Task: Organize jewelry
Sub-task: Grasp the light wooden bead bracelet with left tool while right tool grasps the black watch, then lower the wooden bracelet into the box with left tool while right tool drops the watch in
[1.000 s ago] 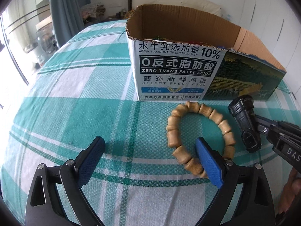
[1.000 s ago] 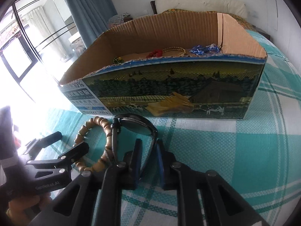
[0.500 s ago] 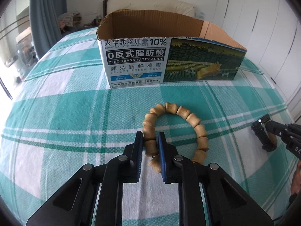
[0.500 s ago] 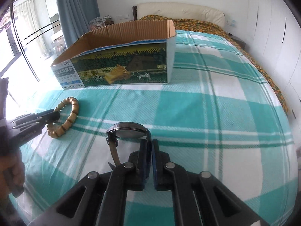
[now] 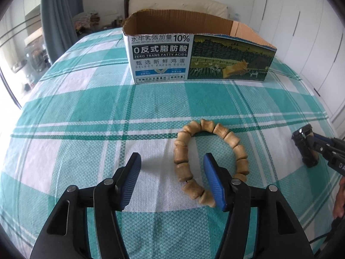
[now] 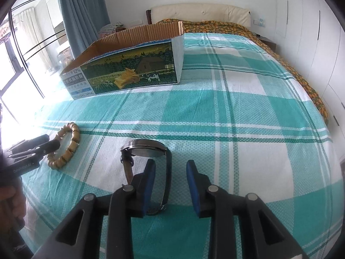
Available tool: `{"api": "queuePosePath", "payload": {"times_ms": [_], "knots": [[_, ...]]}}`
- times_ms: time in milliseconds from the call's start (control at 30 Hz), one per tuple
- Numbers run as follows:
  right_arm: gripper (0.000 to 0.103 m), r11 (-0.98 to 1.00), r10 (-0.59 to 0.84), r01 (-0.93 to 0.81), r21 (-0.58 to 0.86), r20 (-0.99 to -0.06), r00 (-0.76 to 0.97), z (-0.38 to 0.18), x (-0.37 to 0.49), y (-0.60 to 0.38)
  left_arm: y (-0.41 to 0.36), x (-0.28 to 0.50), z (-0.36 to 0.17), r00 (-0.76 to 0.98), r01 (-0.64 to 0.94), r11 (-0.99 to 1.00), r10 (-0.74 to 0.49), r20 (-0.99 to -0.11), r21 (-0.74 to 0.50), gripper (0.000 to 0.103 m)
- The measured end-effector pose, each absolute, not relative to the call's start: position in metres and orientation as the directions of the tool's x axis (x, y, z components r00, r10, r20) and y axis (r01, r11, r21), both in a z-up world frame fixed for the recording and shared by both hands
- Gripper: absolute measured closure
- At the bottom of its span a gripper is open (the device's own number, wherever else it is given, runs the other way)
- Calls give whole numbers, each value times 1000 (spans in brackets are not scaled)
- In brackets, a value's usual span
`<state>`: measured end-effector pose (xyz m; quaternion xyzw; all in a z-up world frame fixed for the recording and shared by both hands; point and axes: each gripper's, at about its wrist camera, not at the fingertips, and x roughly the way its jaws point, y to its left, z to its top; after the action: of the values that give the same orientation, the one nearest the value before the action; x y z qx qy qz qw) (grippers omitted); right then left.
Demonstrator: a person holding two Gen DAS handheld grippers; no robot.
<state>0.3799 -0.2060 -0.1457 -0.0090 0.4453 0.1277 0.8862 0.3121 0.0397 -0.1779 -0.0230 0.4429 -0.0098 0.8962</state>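
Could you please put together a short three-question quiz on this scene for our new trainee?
1. True or false: the left claw is shut on the wooden bead bracelet.
2. Which item lies by the right claw? A) wristwatch B) necklace C) ring
3. Fill in: the cardboard box stands on a green and white checked ____.

Key:
1. False: its fingers stand apart, one side of the bracelet between them.
2. A
3. bedspread
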Motion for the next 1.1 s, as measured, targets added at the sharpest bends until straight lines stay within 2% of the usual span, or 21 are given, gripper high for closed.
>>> {"api": "queuePosePath", "payload": {"times_ms": [167, 200, 233, 300, 333, 367, 400, 433, 467, 633, 800, 1100], "knots": [[75, 971, 178, -235, 46, -796, 579, -152, 381, -197, 31, 316, -181, 606, 13, 1000, -3, -795, 6, 26], [89, 971, 167, -238, 31, -798, 579, -153, 380, -195, 30, 316, -182, 611, 15, 1000, -1, -792, 10, 26], [97, 973, 153, -232, 17, -796, 585, -153, 380, -194, 30, 316, -182, 613, 13, 1000, -2, -790, 8, 25], [97, 974, 162, -224, 34, -795, 584, -153, 380, -197, 30, 316, -181, 614, 16, 1000, -10, -789, 0, 30], [98, 975, 170, -219, 48, -796, 581, -152, 381, -199, 29, 316, -181, 619, 23, 1000, -13, -785, 1, 40], [98, 975, 180, -214, 65, -794, 580, -151, 380, -201, 27, 315, -179, 623, 36, 999, -22, -782, 0, 56], [98, 974, 188, -212, 76, -792, 581, -149, 379, -202, 26, 315, -179, 624, 45, 999, -28, -781, 0, 65], [98, 974, 193, -213, 80, -789, 584, -146, 376, -202, 26, 314, -177, 623, 54, 999, -36, -781, -3, 86], [98, 973, 200, -216, 86, -784, 588, -143, 373, -203, 26, 314, -177, 622, 56, 998, -41, -782, -8, 90], [98, 967, 242, -215, 138, -760, 603, -125, 359, -208, 35, 309, -168, 627, 43, 994, -105, -772, -100, 90], [98, 961, 274, -204, 186, -741, 613, -110, 348, -220, 41, 300, -139, 645, 70, 969, -224, -730, -235, 91], [98, 951, 308, -191, 241, -727, 614, -93, 351, -227, 53, 293, -92, 688, 105, 934, -317, -653, -343, 91]]}}
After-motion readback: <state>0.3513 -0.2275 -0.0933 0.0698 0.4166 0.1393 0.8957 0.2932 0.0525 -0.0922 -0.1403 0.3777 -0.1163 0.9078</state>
